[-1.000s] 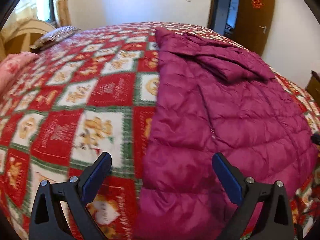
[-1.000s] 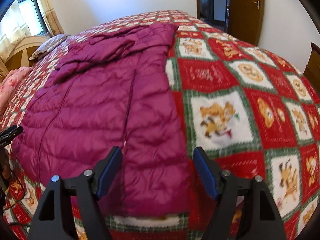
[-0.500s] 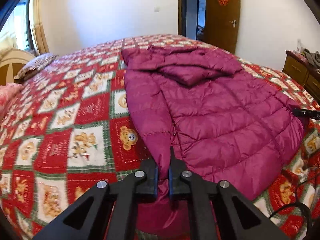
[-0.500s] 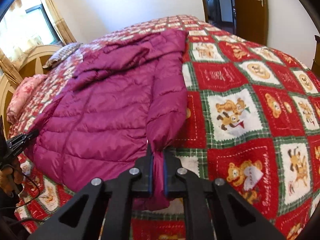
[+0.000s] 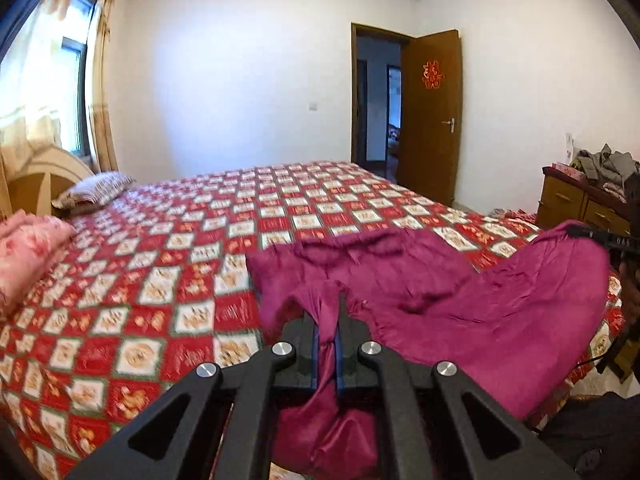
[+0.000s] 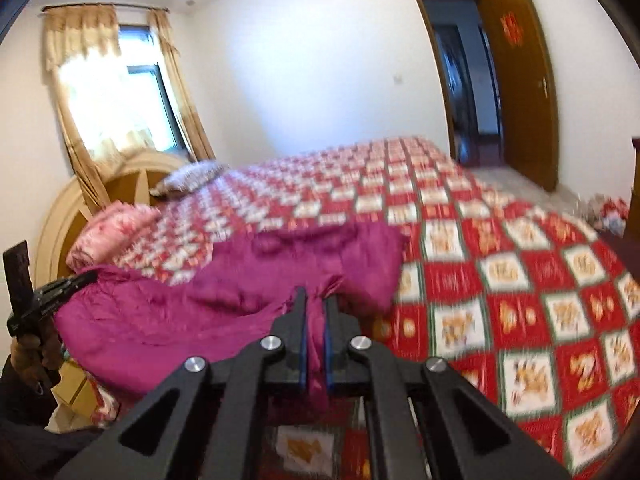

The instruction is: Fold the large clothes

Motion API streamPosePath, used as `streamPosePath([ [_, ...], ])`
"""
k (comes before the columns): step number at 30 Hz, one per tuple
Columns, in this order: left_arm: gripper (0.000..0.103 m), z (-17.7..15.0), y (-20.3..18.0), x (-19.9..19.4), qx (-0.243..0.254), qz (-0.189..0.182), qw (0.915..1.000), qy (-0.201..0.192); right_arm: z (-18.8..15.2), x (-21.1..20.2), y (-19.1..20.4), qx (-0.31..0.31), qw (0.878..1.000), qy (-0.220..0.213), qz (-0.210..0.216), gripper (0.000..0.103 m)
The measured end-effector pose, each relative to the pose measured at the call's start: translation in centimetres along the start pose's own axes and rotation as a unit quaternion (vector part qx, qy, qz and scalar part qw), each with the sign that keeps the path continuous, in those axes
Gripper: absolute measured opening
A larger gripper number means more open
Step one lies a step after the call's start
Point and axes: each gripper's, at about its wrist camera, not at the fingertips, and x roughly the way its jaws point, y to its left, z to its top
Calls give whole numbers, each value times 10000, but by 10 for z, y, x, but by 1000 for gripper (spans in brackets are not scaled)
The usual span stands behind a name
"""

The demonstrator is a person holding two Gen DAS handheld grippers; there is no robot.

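- Left gripper [image 5: 327, 344], lower centre of frame, is clamped on the hem of the magenta jacket [image 5: 460, 312].
- Right gripper [image 6: 315, 344] pinches another hem fold, lower centre.
- Jacket is draped from both onto the bed [image 5: 160, 280].

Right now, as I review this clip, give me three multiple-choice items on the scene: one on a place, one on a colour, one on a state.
1. Where does the far end of the jacket lie?
A. on the checked bedspread
B. on the floor
C. over the door

2. What colour is the jacket?
A. navy
B. magenta
C. grey

3. How do the two grippers stand?
A. both open above the jacket
B. only the left one shut on it
C. both shut on the jacket's near edge

Key: 1 A, since the far part of the jacket rests on the bed while the near edge is raised. 2 B, plain in both wrist views. 3 C, since fabric is pinched between the pads of the left gripper and of the right gripper.
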Motion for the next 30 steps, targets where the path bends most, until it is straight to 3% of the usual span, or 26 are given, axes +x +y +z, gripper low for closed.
streamPosePath([
  [3, 5, 11, 6, 35, 199, 165, 9996, -78, 21, 35, -10, 37, 9998, -157, -102, 7],
  [7, 5, 29, 23, 120, 126, 440, 9989, -30, 41, 108, -33, 255, 9984, -181, -476, 7],
  [9, 7, 42, 33, 167, 68, 650, 9979, 12, 49, 143, -48, 443, 9968, -87, -661, 7],
  [13, 14, 57, 47, 226, 21, 938, 9954, 185, 62, 206, -78, 656, 9926, 48, -1025, 7],
  [14, 22, 58, 53, 239, -34, 1058, 9941, 237, 63, 213, -82, 674, 9921, 55, -1060, 7],
  [17, 76, 60, 74, 262, -247, 1643, 9859, 216, 69, 246, -93, 724, 9903, 152, -1176, 7],
  [18, 83, 60, 80, 266, -339, 1790, 9831, 155, 68, 247, -94, 746, 9899, 167, -1195, 8],
  [20, 83, 59, 97, 275, -642, 1968, 9782, 184, 70, 266, -100, 752, 9877, 258, -1349, 10],
  [22, 83, 58, 106, 282, -796, 2197, 9720, 256, 73, 277, -107, 887, 9848, 199, -1478, 30],
  [23, 83, 58, 108, 284, -866, 2478, 9646, 264, 74, 282, -112, 1002, 9835, 153, -1498, 51],
  [27, 83, 58, 96, 279, -947, 2853, 9536, 143, 81, 284, -111, 1086, 9791, -41, -1717, 59],
  [30, 83, 63, 71, 274, -716, 2968, 9522, -51, 81, 289, -87, 729, 9858, 20, -1511, 59],
])
